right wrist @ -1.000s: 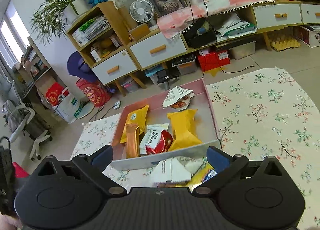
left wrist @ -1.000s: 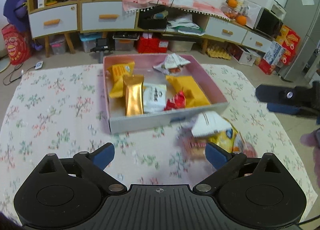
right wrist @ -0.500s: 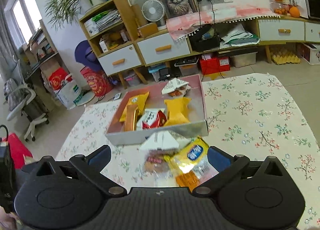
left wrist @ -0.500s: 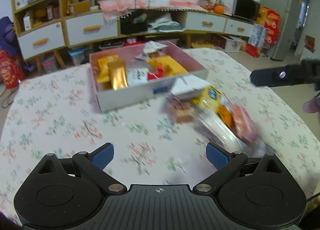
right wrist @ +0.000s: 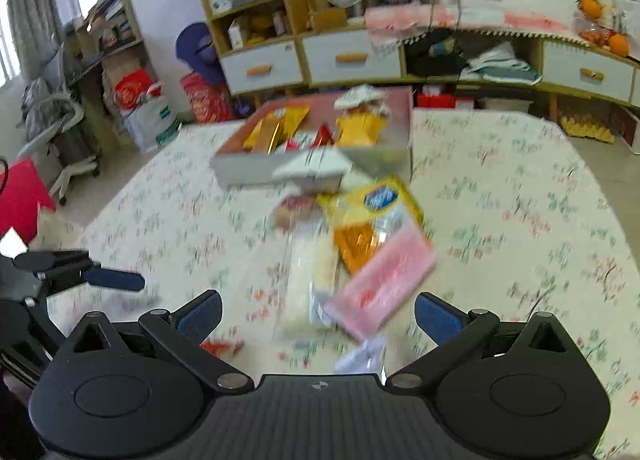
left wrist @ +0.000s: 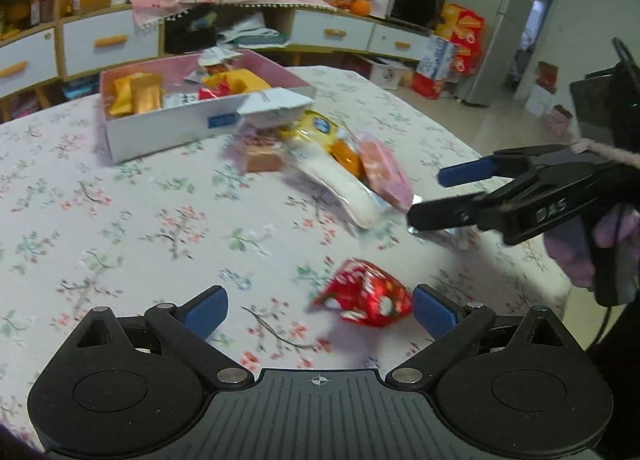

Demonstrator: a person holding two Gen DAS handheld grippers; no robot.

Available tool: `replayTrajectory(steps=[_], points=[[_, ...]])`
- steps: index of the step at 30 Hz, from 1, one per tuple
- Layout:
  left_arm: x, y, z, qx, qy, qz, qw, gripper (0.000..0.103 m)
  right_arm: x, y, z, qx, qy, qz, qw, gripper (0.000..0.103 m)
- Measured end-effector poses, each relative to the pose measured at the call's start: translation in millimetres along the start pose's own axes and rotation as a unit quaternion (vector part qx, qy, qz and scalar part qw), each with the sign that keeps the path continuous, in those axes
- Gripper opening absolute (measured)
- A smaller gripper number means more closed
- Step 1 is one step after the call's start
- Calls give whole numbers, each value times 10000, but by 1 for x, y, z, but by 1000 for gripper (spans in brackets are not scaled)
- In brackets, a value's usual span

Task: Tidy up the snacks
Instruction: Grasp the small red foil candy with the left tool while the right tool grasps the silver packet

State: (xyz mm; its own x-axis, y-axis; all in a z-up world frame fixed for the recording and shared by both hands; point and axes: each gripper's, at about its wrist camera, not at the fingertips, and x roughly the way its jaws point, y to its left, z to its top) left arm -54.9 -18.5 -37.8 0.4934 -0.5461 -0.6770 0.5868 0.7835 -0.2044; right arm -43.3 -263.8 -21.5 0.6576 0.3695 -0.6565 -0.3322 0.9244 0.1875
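A pink-walled box (left wrist: 168,132) (right wrist: 248,174) holding several snack packets stands at the far side of the floral table. In front of it lies a heap of loose snacks: a white packet (left wrist: 276,110), a yellow bag (right wrist: 376,200), a long white bar (left wrist: 340,184) and a pink packet (left wrist: 384,172) (right wrist: 380,284). A red wrapped snack (left wrist: 366,298) lies just ahead of my left gripper (left wrist: 320,310), which is open and empty. My right gripper (right wrist: 318,318) is open over the pink packet, also seen in the left wrist view as the right gripper (left wrist: 432,196).
The flowered tablecloth (left wrist: 120,220) covers the table, whose right edge (left wrist: 552,284) drops to the floor. A silver wrapper (left wrist: 444,234) lies under the right fingers. Cabinets (left wrist: 112,40), a fan and boxes stand behind. A gloved hand (left wrist: 600,244) holds the right gripper.
Both grippers have pulled back from the box toward the near table edge. The red snack and more of the loose heap have come into view. Both stay open.
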Motion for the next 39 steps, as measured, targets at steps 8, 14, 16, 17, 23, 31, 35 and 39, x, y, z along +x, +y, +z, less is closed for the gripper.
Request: replayTrajectory(steps=[8,14,16,17,23,31,35,39], points=[[12,-18,-7,290,23,-46,9996,99,0,-8,-17,-133,116,33,9998,79],[21,-26,-10,393,-69,-54,9992,98,-3,-21,-30,-48,136,-71,9999,79],[23,-29,-11,426,-91,-42,9990,98,-1,-22,-35,-119,223,-115,9996,79],[25,-31,-11,447,-87,-30,9990,97,0,-22,-37,-171,266,-134,9994,79],[27,-42,-19,690,-152,22,9975,97,-2,-18,-46,-509,247,-157,9983,79],[27,-46,-21,790,-247,-66,9966,95,-3,-16,-50,-723,174,-170,9971,78],[28,-43,-19,651,-290,1,9975,88,-4,-16,-51,-788,123,-178,9967,75],[27,-42,-21,615,-371,106,9974,75,-6,-18,-50,-798,69,-205,9966,62]])
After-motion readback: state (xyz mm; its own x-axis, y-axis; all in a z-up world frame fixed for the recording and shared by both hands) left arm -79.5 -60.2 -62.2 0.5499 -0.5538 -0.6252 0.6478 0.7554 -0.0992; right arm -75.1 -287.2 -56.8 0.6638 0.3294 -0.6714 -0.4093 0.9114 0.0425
